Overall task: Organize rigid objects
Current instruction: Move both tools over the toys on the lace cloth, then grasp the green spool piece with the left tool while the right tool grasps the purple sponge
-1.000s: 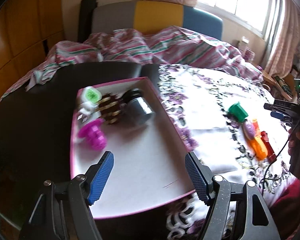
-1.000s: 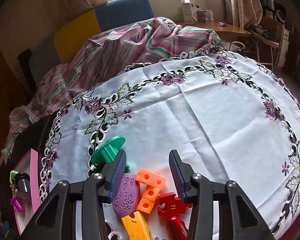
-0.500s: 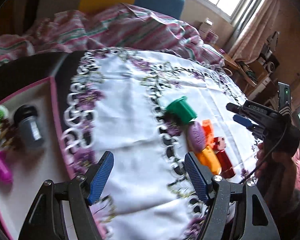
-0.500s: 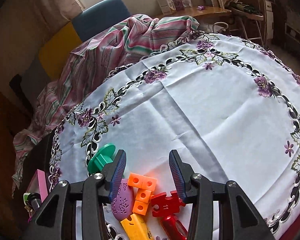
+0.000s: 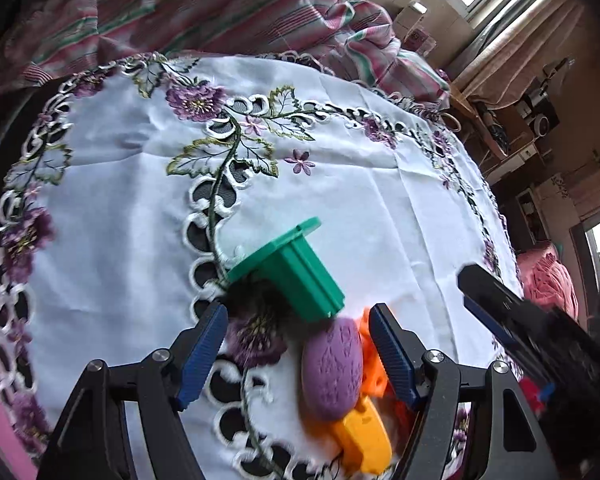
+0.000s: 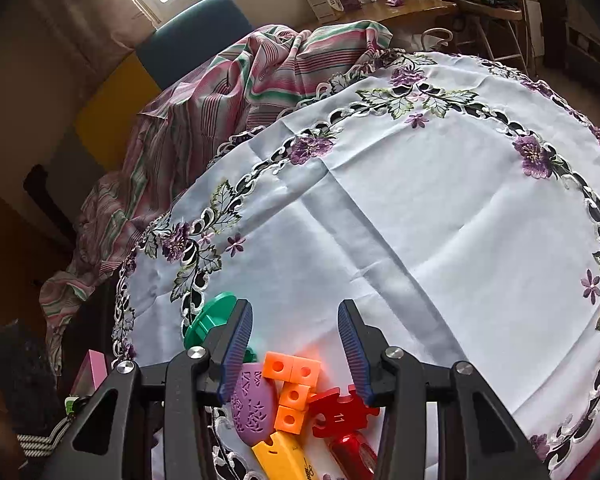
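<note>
Left tongs (image 5: 298, 346) and right tongs (image 6: 295, 344) both spread wide, empty.

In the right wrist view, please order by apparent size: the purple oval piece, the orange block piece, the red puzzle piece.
1. purple oval piece
2. orange block piece and red puzzle piece: alike, unranked. The tongs partly hide the purple and red pieces.

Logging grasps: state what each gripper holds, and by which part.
Nothing is held. The left gripper and right gripper are both open above the toy pile, including the purple oval.

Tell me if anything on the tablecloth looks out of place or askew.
The green flanged piece lies tipped on its side, flange on edge. Beside it the purple oval, orange cubes, yellow piece and red puzzle piece crowd together, touching.
</note>
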A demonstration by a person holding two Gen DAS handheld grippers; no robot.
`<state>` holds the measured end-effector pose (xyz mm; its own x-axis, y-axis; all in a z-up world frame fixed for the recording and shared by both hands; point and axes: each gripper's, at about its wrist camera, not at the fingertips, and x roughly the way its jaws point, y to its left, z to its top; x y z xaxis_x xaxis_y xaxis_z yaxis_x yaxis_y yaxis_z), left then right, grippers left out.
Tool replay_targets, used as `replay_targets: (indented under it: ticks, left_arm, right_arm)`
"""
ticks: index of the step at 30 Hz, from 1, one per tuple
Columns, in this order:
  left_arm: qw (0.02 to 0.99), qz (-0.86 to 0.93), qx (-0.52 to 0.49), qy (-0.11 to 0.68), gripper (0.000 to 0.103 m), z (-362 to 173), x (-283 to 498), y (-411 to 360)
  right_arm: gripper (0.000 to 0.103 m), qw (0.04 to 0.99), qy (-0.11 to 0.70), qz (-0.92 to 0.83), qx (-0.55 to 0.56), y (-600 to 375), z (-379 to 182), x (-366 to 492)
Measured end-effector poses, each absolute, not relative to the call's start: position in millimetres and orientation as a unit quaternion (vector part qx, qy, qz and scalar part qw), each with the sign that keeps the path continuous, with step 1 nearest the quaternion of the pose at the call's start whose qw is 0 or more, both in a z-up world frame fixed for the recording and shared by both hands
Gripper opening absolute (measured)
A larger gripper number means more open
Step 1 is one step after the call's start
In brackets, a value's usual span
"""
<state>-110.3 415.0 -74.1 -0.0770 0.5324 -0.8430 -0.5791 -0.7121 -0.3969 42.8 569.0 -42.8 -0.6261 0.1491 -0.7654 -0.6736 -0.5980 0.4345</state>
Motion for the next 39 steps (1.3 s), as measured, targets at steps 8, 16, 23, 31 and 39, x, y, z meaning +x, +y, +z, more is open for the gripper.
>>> replay_targets:
  ticks: [8,16,23,31,39]
  left_arm:
    - [0.358,0.739,-0.57,0.023,0.07,-93,-131,446]
    - [0.372,0.755,-0.529,0.111,0.03,-97,-113,428]
    - [0.363,0.773,-0.507,0.118,0.03,-86,-89,362]
    - [0.36,0.774,-0.51,0.103,0.03,-92,-45,306]
    - [0.367,0.78,-0.495,0.113,0.03,-99,-27,301]
  right_arm:
    - [0.045,0.24,0.372,0.824,-0.354,567,-43,39]
    - [0.045,0.237,0.358,0.827,-0.364,565,-46,36]
    - [0.045,0.181,0.351,0.835,-0.382,551,-49,23]
    - [0.044,0.121,0.321,0.839,-0.422,527,-57,7]
    - [0.042,0.098,0.29,0.828,-0.469,508,-69,-1]
